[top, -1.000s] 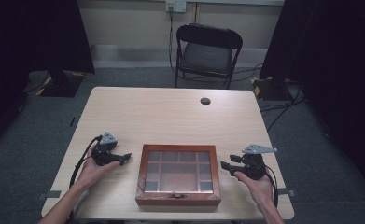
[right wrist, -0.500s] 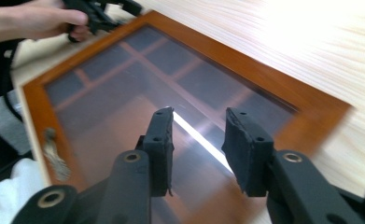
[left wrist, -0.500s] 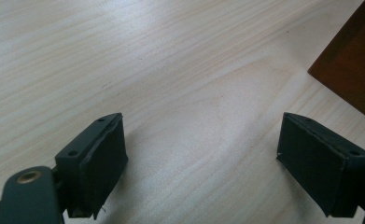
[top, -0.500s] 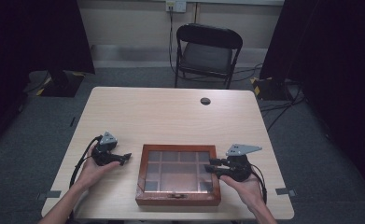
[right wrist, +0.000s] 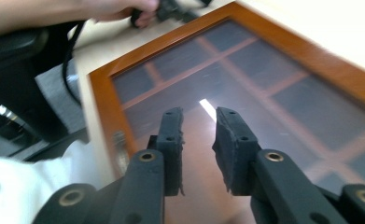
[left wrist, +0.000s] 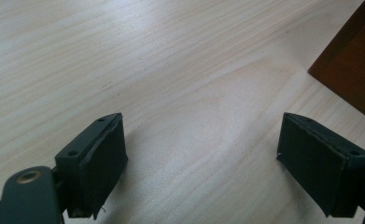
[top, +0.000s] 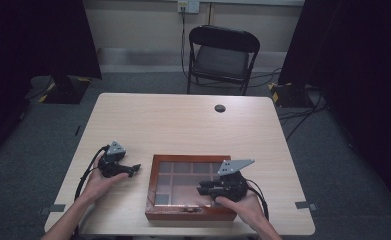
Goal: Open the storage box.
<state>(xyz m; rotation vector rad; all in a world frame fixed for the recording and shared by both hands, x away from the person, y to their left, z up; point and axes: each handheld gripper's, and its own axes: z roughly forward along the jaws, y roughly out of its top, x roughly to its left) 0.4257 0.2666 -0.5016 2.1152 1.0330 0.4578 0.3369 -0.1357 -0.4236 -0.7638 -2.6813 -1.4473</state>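
Since a second ago, the right gripper (top: 205,189) has travelled from the table's right side inward and now hangs over the wooden box (top: 191,187), while the left gripper (top: 131,170) stays put on the pale table (top: 183,125), just left of the box. From the high view, the box is a flat reddish-brown rectangle with a glass lid divided into square panes, lying at the near edge of the table between the hands; a folding chair (top: 222,55) stands beyond the far edge. In the left gripper view, its padded black jaws stand wide apart over bare light woodgrain, a brown corner of the box (left wrist: 353,70) at the right. In the right gripper view, the jaws are a narrow gap apart, gripping nothing, above the smooth glass and what seems a small metal clasp (right wrist: 120,151), though it is blurred.
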